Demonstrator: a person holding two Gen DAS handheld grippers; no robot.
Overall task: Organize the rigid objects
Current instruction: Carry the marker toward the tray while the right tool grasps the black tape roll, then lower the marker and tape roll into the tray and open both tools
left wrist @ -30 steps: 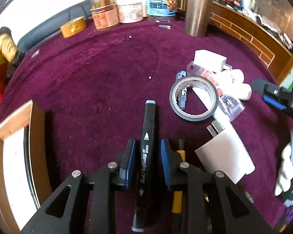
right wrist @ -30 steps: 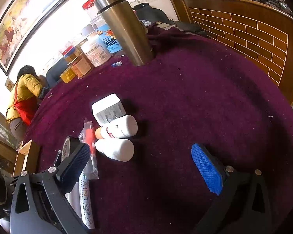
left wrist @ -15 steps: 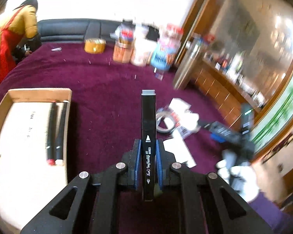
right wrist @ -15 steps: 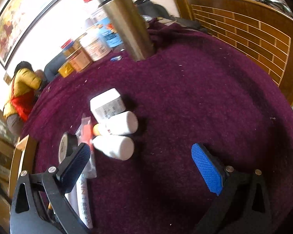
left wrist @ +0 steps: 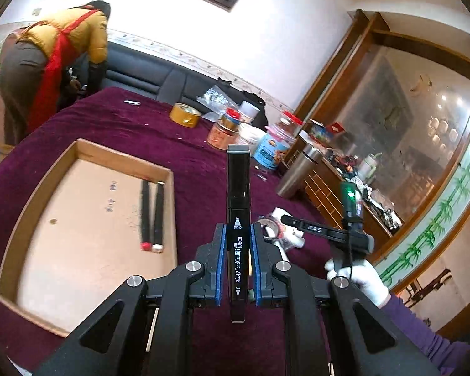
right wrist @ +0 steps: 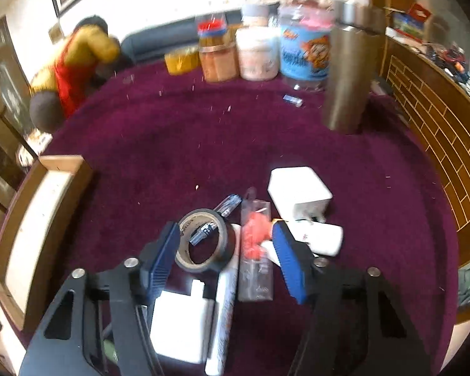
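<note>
— What does the left claw (left wrist: pixel 238 263) hold?
— It is clamped on a black art marker with a grey cap (left wrist: pixel 238 216), raised above the maroon-clothed counter (left wrist: pixel 188 156); the marker's lower end hides behind the claw's frame. Left of it lies a shallow cardboard tray (left wrist: pixel 31 210) with two black pens (left wrist: pixel 152 216).

— And the right claw (right wrist: pixel 225 260)?
— Spread apart, hovering over a grey tape roll (right wrist: pixel 203 241), a white paint pen (right wrist: pixel 224 310) and a white charger block (right wrist: pixel 297 192). That view is blurred; the red item in its clear packet (right wrist: pixel 255 244) is unreadable.

Three markers (left wrist: pixel 238 206), two tape rolls (right wrist: pixel 202 240)
</note>
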